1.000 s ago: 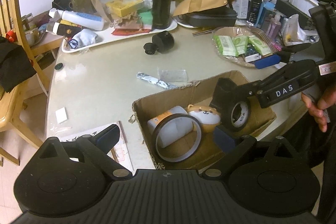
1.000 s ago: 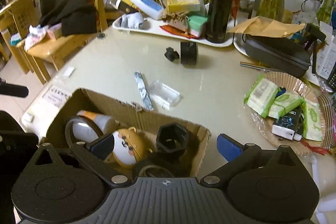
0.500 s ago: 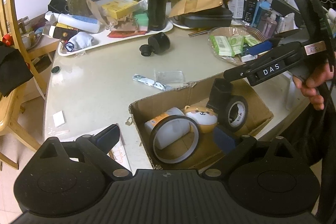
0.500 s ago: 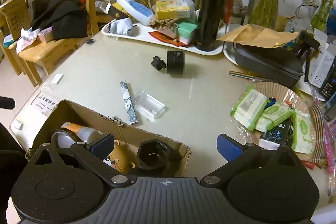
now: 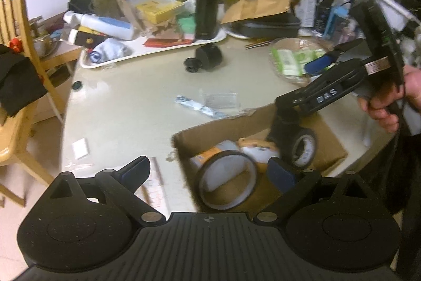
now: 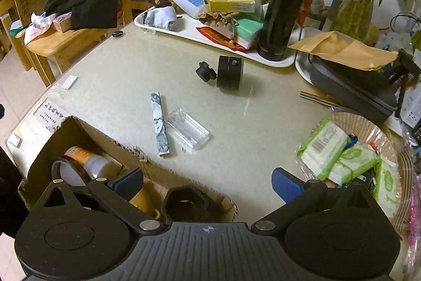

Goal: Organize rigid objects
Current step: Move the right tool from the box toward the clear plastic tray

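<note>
- Left claw, in its own view, is spread wide and empty, hovering over the near corner of the box.
- Right claw shows here from the side, held by a hand above the box's far end; its fingers stand apart with nothing between them.
- Inside the box lie a tape ring, a bottle under it, a round toy, a black tape roll and a black socket just behind that roll. That much looks sorted.
- Right claw, in its own view, is open and empty, sitting above the box wall and looking out over the table.
- Still loose on the table: a black knob with a small piece touching it, a marbled bar and a clear case just beside each other. I judge the job roughly half done.
- Room: the middle of the table is bare, so reaches to the bar, case and knob look unobstructed. The tray and flask stand close behind the knob, and the torn box wall lies between the claw and the bar, so I would lift over it.
</note>
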`<action>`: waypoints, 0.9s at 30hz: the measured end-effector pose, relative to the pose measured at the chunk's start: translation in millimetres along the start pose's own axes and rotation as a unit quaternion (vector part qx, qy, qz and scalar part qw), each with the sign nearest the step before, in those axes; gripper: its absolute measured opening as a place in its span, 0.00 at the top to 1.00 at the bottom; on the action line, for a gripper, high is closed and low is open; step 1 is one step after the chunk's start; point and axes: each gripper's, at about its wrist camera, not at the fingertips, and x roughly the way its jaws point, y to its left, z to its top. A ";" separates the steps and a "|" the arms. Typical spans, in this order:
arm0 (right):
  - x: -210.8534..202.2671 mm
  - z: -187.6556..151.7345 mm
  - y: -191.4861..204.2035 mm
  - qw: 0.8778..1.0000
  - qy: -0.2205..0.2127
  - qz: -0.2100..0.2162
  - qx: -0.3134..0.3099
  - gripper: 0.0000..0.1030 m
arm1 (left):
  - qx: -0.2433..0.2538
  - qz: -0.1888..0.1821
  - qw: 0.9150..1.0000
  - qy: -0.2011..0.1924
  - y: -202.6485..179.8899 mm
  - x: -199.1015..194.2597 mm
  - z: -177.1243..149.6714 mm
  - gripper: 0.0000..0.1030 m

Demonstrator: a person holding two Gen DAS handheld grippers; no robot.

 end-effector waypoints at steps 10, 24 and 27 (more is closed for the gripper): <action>22.5 16.6 -9.2 0.999 0.024 0.029 0.023 0.00 | -0.025 0.023 0.999 0.018 19.5 10.8 2.6 0.05; 51.1 37.8 -8.4 0.999 0.035 0.027 0.009 0.00 | -0.017 0.064 0.998 -0.016 26.0 17.1 -0.4 0.05; 60.6 41.9 -5.7 0.999 0.036 0.017 -0.004 0.00 | -0.010 0.075 0.997 -0.012 27.1 20.5 0.0 0.05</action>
